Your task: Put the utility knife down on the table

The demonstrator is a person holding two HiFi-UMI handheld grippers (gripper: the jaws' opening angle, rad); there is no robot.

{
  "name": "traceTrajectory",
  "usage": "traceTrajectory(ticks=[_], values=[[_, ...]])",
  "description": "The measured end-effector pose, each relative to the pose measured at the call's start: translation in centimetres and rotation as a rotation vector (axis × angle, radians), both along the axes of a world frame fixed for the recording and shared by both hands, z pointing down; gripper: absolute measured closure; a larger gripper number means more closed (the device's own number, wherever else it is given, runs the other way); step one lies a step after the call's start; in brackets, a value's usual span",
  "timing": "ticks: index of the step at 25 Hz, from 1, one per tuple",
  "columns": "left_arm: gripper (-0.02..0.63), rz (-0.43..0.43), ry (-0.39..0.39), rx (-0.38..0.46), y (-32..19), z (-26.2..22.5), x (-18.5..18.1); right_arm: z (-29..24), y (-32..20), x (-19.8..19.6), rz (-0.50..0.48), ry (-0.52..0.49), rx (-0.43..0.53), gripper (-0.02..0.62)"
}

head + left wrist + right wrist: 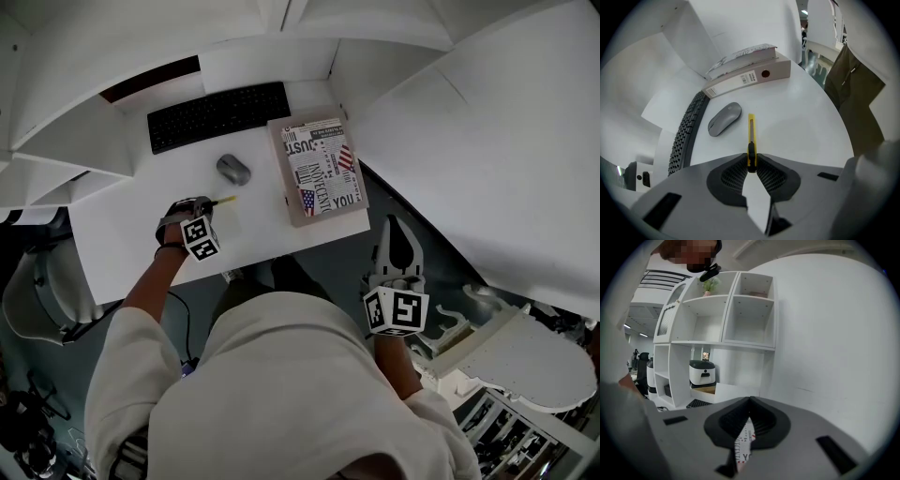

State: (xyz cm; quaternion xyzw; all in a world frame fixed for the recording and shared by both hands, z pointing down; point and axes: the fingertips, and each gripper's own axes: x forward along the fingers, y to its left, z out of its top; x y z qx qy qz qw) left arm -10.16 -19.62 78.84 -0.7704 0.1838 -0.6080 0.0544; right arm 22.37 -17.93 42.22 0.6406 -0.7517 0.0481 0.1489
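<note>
A yellow utility knife [751, 133] sticks out ahead of my left gripper [751, 162], which is shut on its rear end. The knife [225, 200] points toward the far side, low over the white table [131, 234]; whether it touches the top I cannot tell. My left gripper [208, 204] is over the table's near middle. Off the table's front right corner, my right gripper [397, 228] hangs over the floor. In the right gripper view its jaws [750, 402] are shut with nothing between them.
A grey mouse [233, 169] lies just beyond the knife tip. A black keyboard [217, 114] lies at the back. A printed book on a beige binder [319, 169] takes the table's right side. White partitions enclose the desk, and a white shelf unit [717, 319] stands beyond.
</note>
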Motion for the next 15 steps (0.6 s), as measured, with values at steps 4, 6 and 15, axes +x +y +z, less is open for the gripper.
traceTrajectory(ticks=[4,6,15], values=[[0.546,0.004,-0.013,-0.013,0.1,1.2,0.1,0.3,-0.2,0.5,0.003,0.003,-0.007,0.592],[0.546,0.007,-0.021,-0.015,0.0,1.3,0.2,0.3,-0.4,0.6,0.005,0.004,-0.01,0.592],[0.545,0.021,-0.056,-0.032,-0.3,1.8,0.7,0.7,-0.9,1.5,0.008,0.001,-0.021,0.592]])
